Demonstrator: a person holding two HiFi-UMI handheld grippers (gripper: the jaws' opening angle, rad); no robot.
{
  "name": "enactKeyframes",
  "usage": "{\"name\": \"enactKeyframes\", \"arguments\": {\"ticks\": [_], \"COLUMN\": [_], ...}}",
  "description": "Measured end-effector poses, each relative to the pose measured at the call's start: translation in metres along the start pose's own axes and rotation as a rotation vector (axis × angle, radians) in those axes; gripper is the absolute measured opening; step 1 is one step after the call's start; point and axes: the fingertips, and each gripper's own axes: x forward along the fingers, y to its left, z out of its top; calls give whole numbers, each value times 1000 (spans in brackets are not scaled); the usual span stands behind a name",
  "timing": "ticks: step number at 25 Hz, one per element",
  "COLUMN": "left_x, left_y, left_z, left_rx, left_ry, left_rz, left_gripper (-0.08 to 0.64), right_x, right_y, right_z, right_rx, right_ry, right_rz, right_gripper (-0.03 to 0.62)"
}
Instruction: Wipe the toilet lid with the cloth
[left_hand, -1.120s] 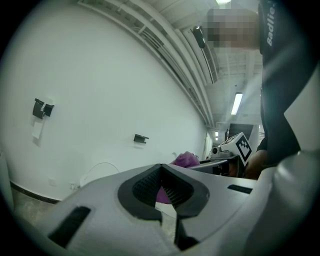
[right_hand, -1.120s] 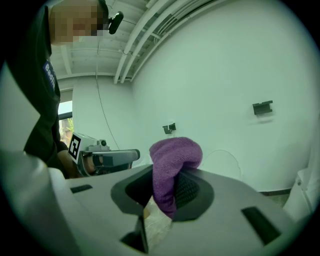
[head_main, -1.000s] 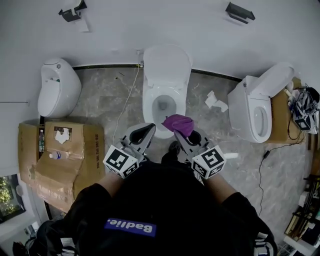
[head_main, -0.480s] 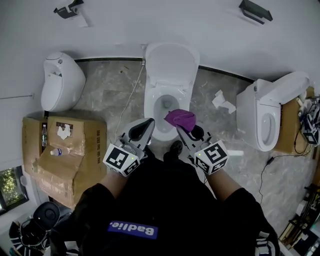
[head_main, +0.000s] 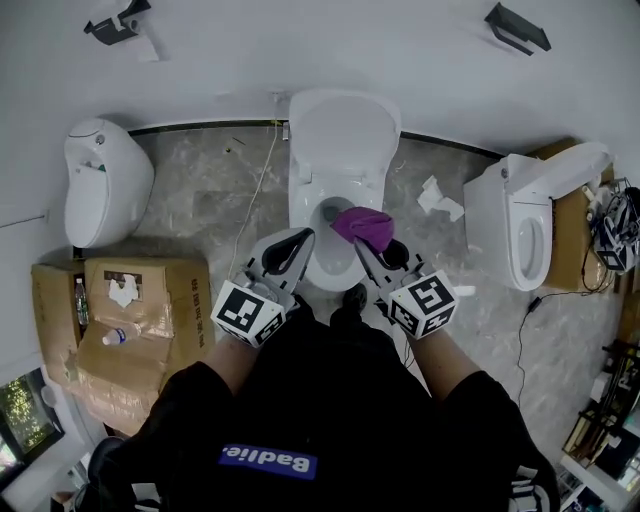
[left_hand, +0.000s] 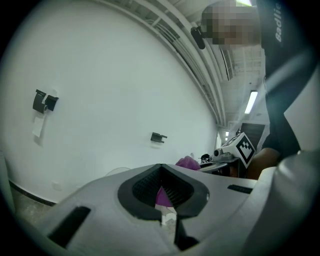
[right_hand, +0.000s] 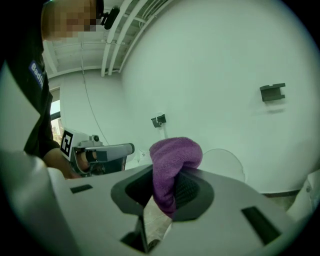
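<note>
Purple terry cloth (head_main: 363, 227) is bunching in the right gripper (head_main: 362, 247) over the glossy toilet bowl (head_main: 322, 262); the rounded toilet lid (head_main: 344, 125) is standing upright, and a cardboard box (head_main: 160, 300) is holding a bottle (head_main: 113, 337).

Seen from the left gripper view, the left gripper (left_hand: 161, 172) is resting with its jaws together, gripping nothing.

Seen from the right gripper view, ribbed black pads (right_hand: 192, 190) are clamping the cloth.

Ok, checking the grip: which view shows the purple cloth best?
Right gripper view: the purple cloth sits large, pinched in the right tongs. Head view shows it small over the toilet; left gripper view, a sliver.
</note>
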Motion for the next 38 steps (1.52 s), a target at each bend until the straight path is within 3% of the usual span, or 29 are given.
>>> {"name": "enactKeyframes", "arguments": {"ticks": [8,15,24,38], "left_x": [8,56,117,185], "left_y": [67,117,188,294], "left_z": [-19,-45,-100,-197], "left_rx": [-18,8,60,177], "left_ry": [18,22,97,248], "left_rz": [-24,59,154,154], "left_gripper": [17,17,17,18], "right_x": [58,93,147,230], "right_y": [-25,-84,-155,-214], "right_z": [8,-11,-38,-64], "right_rx": [1,25,43,16], "right_ry": [0,15,28,44], "right_rz": [-92,-85,-82,-119], "right_gripper": [71,71,71,71]}}
